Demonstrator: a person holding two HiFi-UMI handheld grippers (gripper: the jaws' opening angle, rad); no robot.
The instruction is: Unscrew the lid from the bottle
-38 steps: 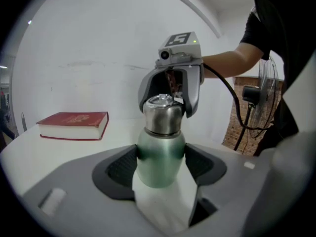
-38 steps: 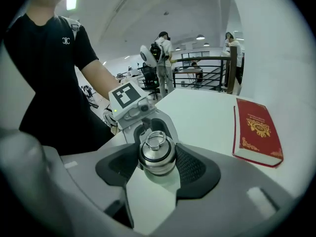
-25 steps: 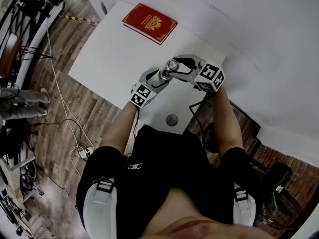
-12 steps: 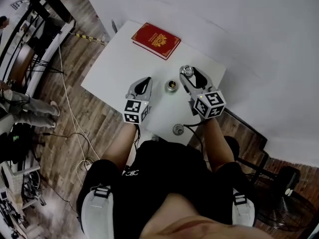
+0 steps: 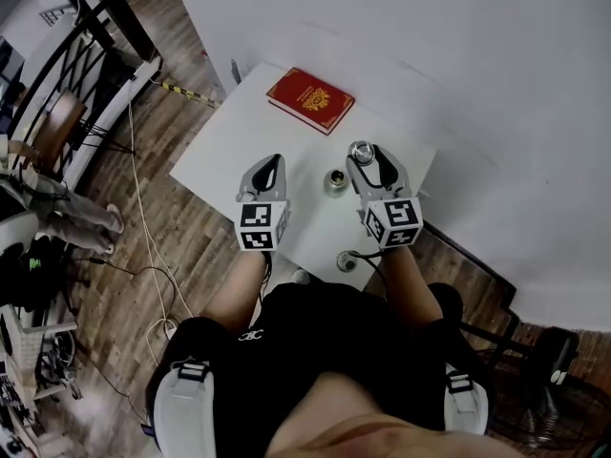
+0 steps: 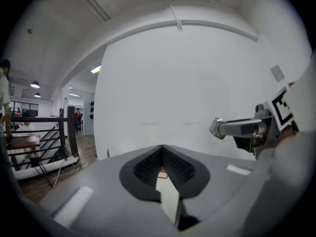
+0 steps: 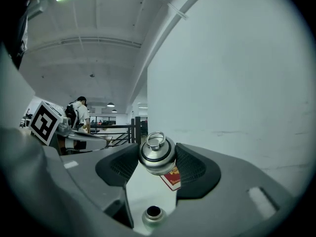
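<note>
Lid (image 7: 157, 154) already off, clamped in right gripper (image 5: 363, 160). Bottle (image 5: 335, 180) stands open on desk (image 5: 224, 151). Left gripper (image 6: 162, 164) closed, empty. Basically done, maybe just park lid.

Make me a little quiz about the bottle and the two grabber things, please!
1. True or false: the lid is screwed onto the bottle.
2. Whose fingers hold the lid? A) the left gripper B) the right gripper C) neither
3. Fill in: the book lying on the table is ____ in colour.

Key: 1 false, the bottle stands open on the table; 2 B; 3 red.
</note>
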